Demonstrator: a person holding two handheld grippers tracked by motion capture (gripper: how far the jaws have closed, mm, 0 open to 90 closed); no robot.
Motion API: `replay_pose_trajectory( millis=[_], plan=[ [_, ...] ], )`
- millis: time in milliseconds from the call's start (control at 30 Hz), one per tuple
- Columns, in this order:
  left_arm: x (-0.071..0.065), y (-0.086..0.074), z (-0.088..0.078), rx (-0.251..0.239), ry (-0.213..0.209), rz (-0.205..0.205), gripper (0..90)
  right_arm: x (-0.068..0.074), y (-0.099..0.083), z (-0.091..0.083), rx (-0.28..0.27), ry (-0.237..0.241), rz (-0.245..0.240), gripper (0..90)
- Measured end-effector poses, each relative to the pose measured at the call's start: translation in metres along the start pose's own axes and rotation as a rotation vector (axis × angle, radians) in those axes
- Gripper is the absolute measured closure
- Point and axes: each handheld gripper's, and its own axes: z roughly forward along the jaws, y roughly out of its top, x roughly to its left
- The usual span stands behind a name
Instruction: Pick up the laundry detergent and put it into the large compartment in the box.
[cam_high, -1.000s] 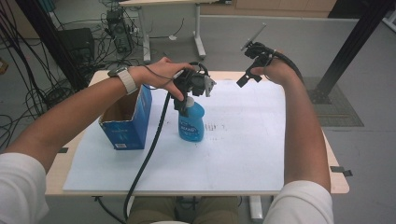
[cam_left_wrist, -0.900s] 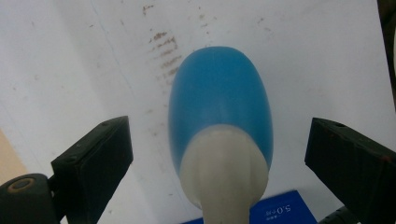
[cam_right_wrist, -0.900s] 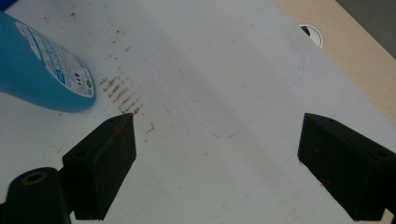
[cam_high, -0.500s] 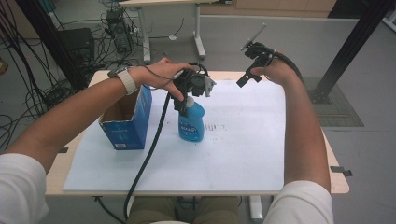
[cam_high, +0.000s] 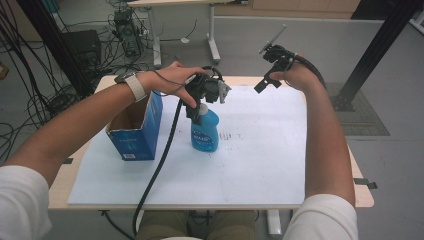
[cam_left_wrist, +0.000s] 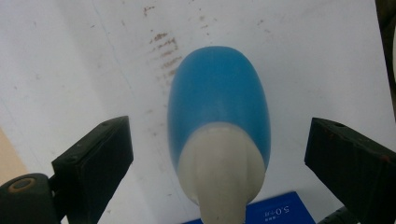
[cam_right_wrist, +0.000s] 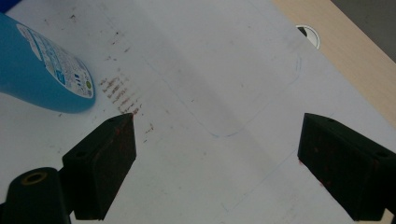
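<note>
One "5.0" print beside blue bottle (cam_left_wrist: 219, 107)

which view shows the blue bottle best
The high view: the blue bottle stands upright there, label visible. The left gripper view looks down on its white cap between open jaws; the right gripper view catches just its labelled lower part.

Blue box (cam_high: 135, 131) blocks bottle's (cam_high: 205, 132) left; right side open sheet (cam_high: 270, 150).
</note>
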Motion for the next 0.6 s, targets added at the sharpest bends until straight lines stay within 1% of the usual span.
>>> replay_pose_trajectory(
  millis=[267,600],
  plan=[
    [-0.0012,0.0015,-0.0012,-0.002,0.001,0.009,8.2,0.0001,0.0009,0.0008,0.003,0.002,-0.002,11.5],
    [-0.0007,0.0017,-0.0011,-0.004,0.001,0.005,8.4,-0.0003,-0.0004,-0.0004,0.001,0.000,0.001,11.6]
  ],
)
